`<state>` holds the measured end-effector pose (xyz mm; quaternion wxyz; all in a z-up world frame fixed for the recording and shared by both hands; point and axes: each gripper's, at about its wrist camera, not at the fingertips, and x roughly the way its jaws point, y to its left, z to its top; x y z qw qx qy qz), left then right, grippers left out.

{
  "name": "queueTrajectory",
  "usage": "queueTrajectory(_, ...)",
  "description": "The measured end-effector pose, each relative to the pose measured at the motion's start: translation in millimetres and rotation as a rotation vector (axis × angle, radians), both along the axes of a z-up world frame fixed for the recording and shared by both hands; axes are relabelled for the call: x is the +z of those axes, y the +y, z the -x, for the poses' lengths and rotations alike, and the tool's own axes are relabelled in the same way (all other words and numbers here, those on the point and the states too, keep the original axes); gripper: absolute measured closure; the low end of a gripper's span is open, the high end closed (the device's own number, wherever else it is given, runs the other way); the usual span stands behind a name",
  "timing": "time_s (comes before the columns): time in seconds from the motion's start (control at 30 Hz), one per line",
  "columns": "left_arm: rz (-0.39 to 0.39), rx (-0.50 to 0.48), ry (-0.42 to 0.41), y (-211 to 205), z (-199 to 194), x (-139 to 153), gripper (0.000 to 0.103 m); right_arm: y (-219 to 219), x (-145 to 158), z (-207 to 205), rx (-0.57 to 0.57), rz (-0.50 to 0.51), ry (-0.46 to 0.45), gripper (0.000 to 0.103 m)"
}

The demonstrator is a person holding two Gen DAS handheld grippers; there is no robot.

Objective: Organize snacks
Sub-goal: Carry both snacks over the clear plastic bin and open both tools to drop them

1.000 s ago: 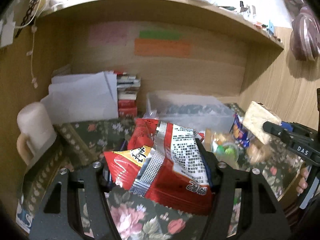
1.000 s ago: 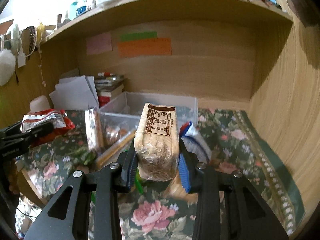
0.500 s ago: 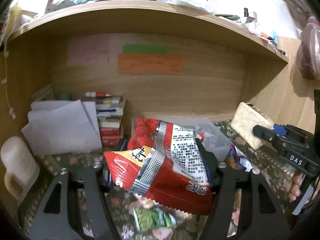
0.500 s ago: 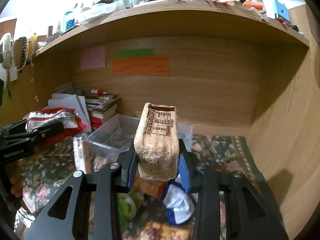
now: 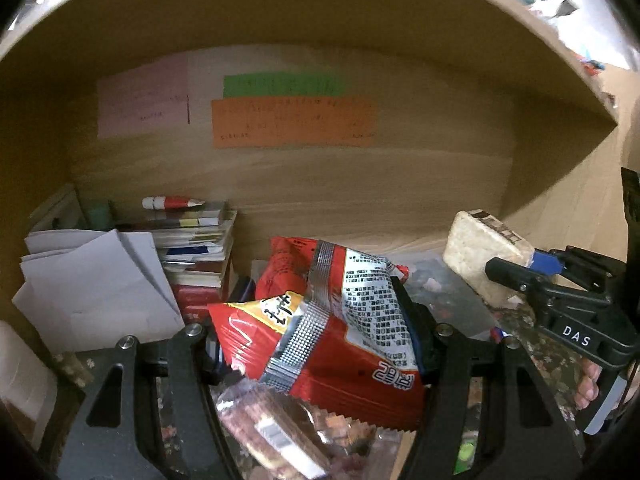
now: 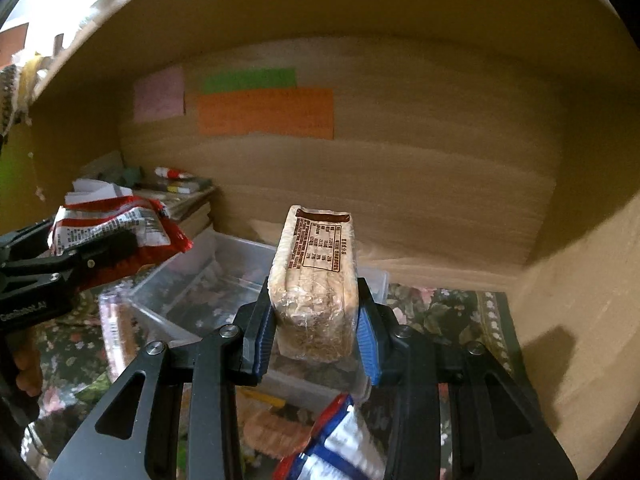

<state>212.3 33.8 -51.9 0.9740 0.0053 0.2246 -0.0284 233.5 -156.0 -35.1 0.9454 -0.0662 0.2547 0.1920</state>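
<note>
My left gripper [image 5: 320, 320] is shut on a red and silver snack bag [image 5: 336, 320], held above the desk; the bag also shows in the right wrist view [image 6: 116, 232]. My right gripper [image 6: 316, 320] is shut on a pale wrapped cracker pack [image 6: 316, 276] with a brown label, held above a clear plastic bin [image 6: 224, 276]. The pack also shows in the left wrist view [image 5: 484, 256] at the right. Loose snacks lie below: a brown wafer pack [image 5: 272, 432] and a blue, red and white packet [image 6: 340, 444].
A stack of books [image 5: 196, 248] and white papers [image 5: 92, 288] stand at the back left. The wooden back wall carries pink, green and orange notes [image 5: 292, 120]. A wooden side wall [image 6: 580, 320] is at the right. A floral cloth [image 6: 448, 312] covers the desk.
Both grippers have risen and moved forward toward the bin and back wall, still holding their snacks. The desk items sit lower in both views.
</note>
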Motion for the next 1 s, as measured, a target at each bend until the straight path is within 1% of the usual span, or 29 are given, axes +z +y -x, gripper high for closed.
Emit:
queueTrajectory(0.27, -0.024, 0.004, 0.076, -0.9, -36.4, -17.4, 0.038, 5.2, -18.7, -38.2, 0.000, 0.050, 0.097, 0.070)
queueTrajectory(0.37, -0.034, 0.004, 0.111, -1.1, -50.5, -26.2, 0.038, 6.1, -26.6, -47.0, 0.000, 0.067, 0.130, 0.070)
queueTrajectory(0.57, -0.038, 0.002, 0.156, -4.7, -67.3, -36.8, 0.038, 7.2, -36.2, -55.9, 0.015, 0.088, 0.186, 0.070)
queueTrajectory(0.8, -0.027, -0.004, 0.186, -9.2, -74.2, -41.7, 0.035, 9.5, -38.5, -55.3, 0.035, 0.108, 0.211, 0.068)
queueTrajectory(0.93, -0.032, -0.004, 0.163, -10.1, -68.9, -39.0, 0.035, 9.0, -31.2, -50.0, 0.034, 0.109, 0.181, 0.068)
queueTrajectory(1.0, -0.033, -0.008, 0.147, -11.3, -61.8, -34.4, 0.035, 8.1, -27.0, -45.4, 0.035, 0.105, 0.171, 0.066)
